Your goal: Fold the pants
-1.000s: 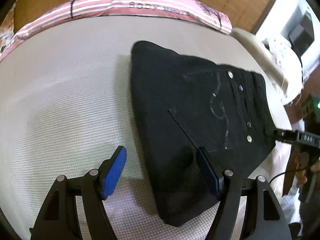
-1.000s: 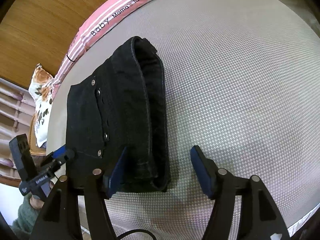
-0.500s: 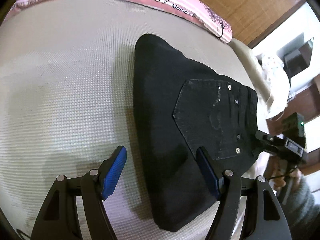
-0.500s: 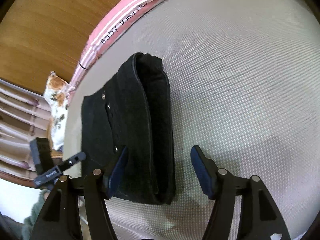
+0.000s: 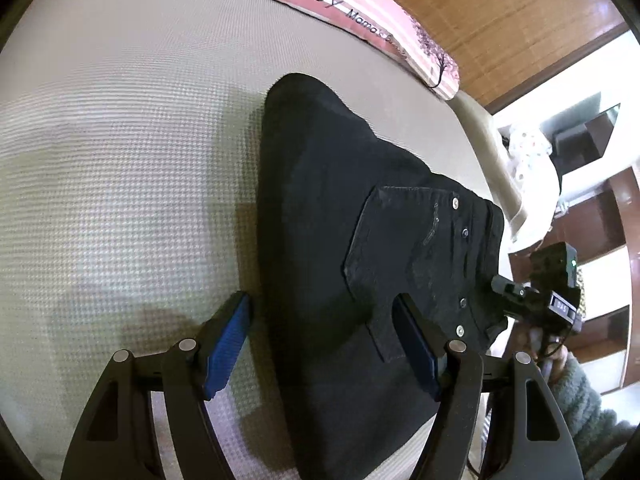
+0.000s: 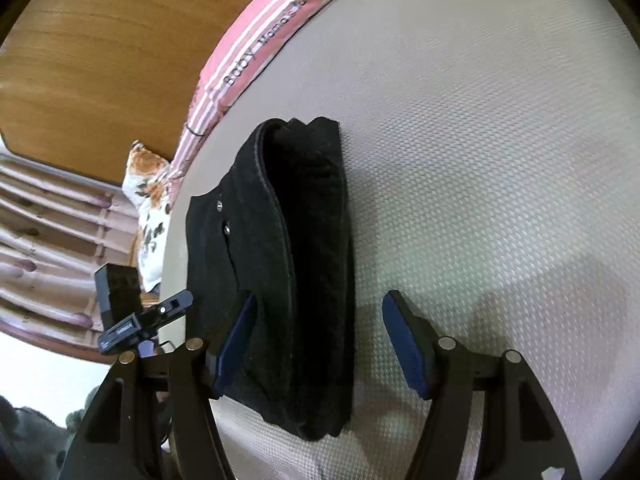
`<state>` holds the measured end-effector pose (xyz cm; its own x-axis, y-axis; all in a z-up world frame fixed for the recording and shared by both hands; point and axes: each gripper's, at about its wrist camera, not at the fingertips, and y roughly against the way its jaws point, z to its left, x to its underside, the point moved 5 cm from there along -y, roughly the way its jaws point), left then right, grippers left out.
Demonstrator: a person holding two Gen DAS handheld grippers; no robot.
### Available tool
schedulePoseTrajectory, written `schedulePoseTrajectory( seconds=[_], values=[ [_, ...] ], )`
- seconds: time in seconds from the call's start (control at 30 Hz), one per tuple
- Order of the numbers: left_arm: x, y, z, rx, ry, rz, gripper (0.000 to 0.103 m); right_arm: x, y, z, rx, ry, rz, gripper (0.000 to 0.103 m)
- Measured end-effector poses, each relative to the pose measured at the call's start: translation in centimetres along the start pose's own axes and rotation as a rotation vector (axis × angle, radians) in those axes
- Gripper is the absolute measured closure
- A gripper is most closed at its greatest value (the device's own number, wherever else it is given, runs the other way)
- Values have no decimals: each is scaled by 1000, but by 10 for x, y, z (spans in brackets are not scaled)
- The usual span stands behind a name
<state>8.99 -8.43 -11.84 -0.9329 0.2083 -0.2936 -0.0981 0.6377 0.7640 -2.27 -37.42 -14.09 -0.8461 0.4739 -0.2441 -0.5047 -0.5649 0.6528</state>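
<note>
Closest to us, our left hand-held gripper (image 5: 322, 340) is open, and it holds nothing. Its blue pads (image 5: 226, 344) sit on either side of the near left edge of the black pants (image 5: 340, 240). Our right hand-held gripper (image 6: 316, 344) is open too, over the near right edge, where the folded layers stack up thick.

The pants lie folded in a flat bundle on the bed (image 5: 120, 160), with the back pocket (image 5: 400, 248) facing up.

What could go wrong? If we close on only the top layer, the bundle may come apart when we lift it. The right edge looks fat, so the pads could slip off or catch just some of the layers. If one side lifts before the other, the fold may turn out crooked. If we push down too hard, the soft bed cover could bunch up and get pinched along with the cloth.

Farther away, the pink striped pillow (image 5: 360, 4) lies along the far edge of the bed. It is well apart from the pants, so we think it will not get in our way.
</note>
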Motion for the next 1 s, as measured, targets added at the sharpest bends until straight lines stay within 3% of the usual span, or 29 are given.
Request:
schedulePoseTrajectory(
  seconds=[0.33,0.47,0.57,0.7,0.87,1.0],
  values=[
    [-18,-14,-7,46,-42,-17,31,-18,-25,10,-102,8,36,47],
    [-26,-20,-11,19,-49,-41,32,-23,-32,12,-103,-19,6,57],
    [-27,-21,-13,-82,-83,-48,53,-18,-30,15,-78,-43,-17,63],
    [-26,-15,-11,-114,-62,-59,73,-14,-24,31,-11,-27,-46,67],
    [-23,-8,-26,-205,-134,-78,84,-15,-18,54,57,-7,-64,73],
    [-23,4,-32,-236,-160,-89,87,-20,-21,73,63,-10,-70,74]
  ],
)
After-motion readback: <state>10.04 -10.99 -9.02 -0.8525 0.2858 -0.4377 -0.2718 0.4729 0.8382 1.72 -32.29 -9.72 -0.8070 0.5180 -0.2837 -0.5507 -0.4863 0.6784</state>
